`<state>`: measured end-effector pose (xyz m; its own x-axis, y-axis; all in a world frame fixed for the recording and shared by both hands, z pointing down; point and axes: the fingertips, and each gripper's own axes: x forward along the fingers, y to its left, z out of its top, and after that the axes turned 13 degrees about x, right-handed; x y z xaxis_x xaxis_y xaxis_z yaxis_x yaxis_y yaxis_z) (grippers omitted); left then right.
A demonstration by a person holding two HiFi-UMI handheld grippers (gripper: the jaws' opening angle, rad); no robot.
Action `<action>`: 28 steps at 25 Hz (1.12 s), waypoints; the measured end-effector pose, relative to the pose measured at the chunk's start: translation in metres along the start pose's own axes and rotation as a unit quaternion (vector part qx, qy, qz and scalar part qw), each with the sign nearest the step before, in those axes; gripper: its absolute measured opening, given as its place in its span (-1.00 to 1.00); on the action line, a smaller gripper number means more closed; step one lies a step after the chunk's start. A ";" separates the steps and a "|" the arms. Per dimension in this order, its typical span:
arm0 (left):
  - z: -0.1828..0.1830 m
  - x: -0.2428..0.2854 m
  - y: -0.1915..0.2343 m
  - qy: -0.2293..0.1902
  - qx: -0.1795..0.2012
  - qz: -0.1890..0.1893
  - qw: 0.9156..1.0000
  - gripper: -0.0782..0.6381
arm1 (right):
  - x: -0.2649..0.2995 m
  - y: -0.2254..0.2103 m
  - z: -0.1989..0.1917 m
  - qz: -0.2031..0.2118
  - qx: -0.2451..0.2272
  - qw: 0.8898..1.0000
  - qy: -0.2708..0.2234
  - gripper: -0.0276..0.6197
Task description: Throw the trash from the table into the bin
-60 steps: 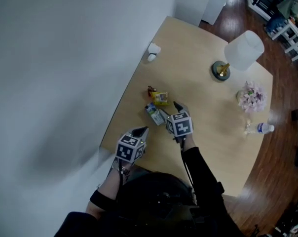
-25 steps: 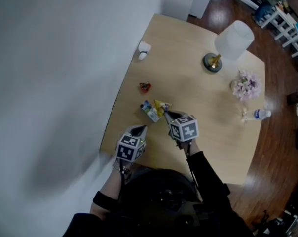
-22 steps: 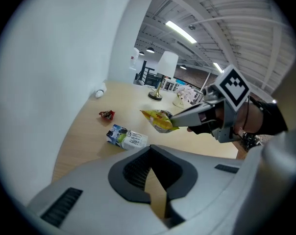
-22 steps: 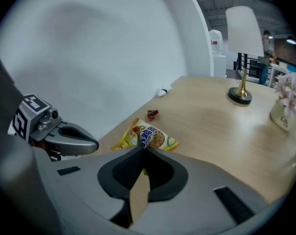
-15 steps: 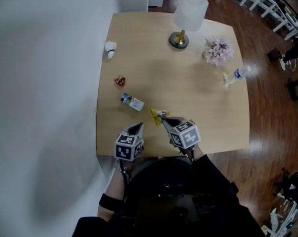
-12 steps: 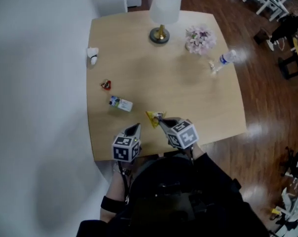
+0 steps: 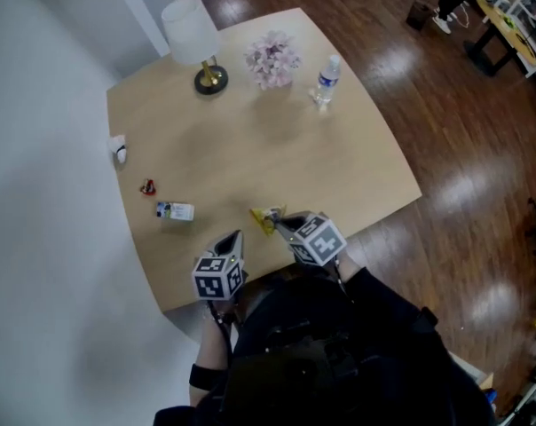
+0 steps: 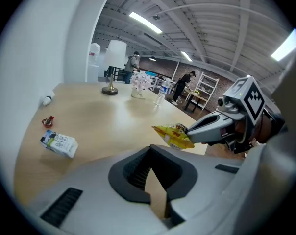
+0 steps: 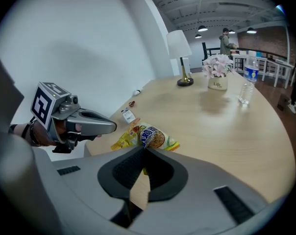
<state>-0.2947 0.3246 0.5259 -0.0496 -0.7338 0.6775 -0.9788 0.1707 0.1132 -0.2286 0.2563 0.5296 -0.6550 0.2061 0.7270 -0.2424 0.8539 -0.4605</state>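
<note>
In the head view the right gripper (image 7: 283,224) sits over the near edge of the tabletop (image 7: 277,140), its fingers clenched on a yellow snack packet (image 7: 266,219); the packet juts forward and to the left from the fingertips, clear of the wood as far as I can judge. The left gripper (image 7: 235,238) hovers just beside it, to the left. A small carton (image 7: 175,211) and a red wrapper (image 7: 147,186) lie farther left on the tabletop, well apart from the packet and nearer the left gripper than the right. A white scrap (image 7: 117,149) sits at the wall-side edge. No bin shows anywhere in this view.

In the left gripper view its fingers (image 8: 130,166) meet at the tips with nothing caught between them, so that gripper is clenched and empty; the packet hangs off the right gripper's tips, up and to the right; the carton and wrapper lie to the left.

In the right gripper view the packet's near edge is pinched between the closed fingers; its long axis runs crosswise to them, and the printed face is turned up; the left gripper hovers at the left.

The coming move turns on where the bin stands, which no view shows; the packet is already gripped, so the carry falls to the right gripper.
</note>
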 end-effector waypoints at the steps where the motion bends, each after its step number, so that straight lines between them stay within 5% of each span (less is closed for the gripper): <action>1: 0.005 0.007 -0.013 0.000 -0.001 -0.002 1.000 -0.77 | -0.011 -0.011 -0.004 0.000 0.002 1.000 -0.002 -0.89; 15: 0.076 0.127 -0.224 0.018 0.051 -0.061 0.997 -0.77 | -0.166 -0.191 -0.074 -0.020 0.079 0.995 -0.057 -0.89; 28: 0.103 0.181 -0.325 0.025 0.145 -0.160 0.976 -0.77 | -0.231 -0.257 -0.118 -0.096 0.157 0.979 -0.091 -0.89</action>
<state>-0.0065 0.0684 0.5372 0.2713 -0.6851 0.6761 -0.9578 -0.2615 0.1193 0.0693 0.0460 0.5399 -0.6863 -0.0571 0.7251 -0.5621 0.6743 -0.4789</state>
